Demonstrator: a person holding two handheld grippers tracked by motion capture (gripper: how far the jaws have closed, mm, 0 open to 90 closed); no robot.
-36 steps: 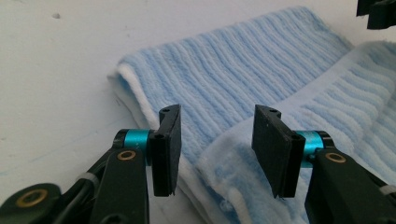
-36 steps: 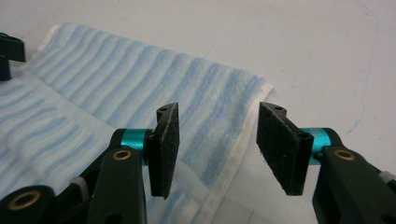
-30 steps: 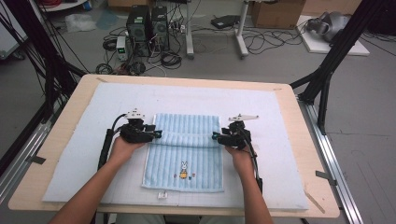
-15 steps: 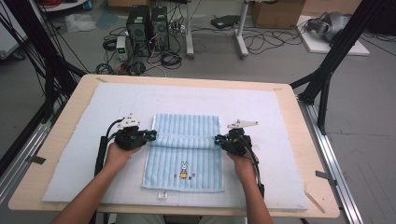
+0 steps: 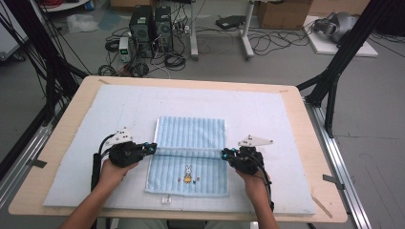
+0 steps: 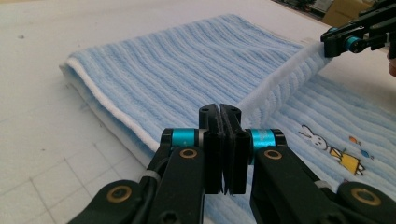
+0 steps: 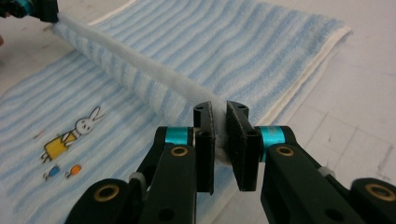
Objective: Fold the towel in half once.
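Both grippers have come back toward the person since a second ago, drawing the folded edge of the towel with them, so the fold now lies across the middle of the cloth, just above the rabbit.

Largest first: the counter (image 5: 305, 143) carries a pale blue mat (image 5: 95, 114), and the striped blue towel (image 5: 191, 133) lies flat at the mat's centre. The left gripper (image 5: 152, 148) has its jaws pressed together on the towel's left end of the fold; the right gripper (image 5: 224, 153) pinches the right end, white pile showing between its jaws. A small rabbit picture (image 5: 188, 173) is stitched near the towel's near edge; no writing can be read.
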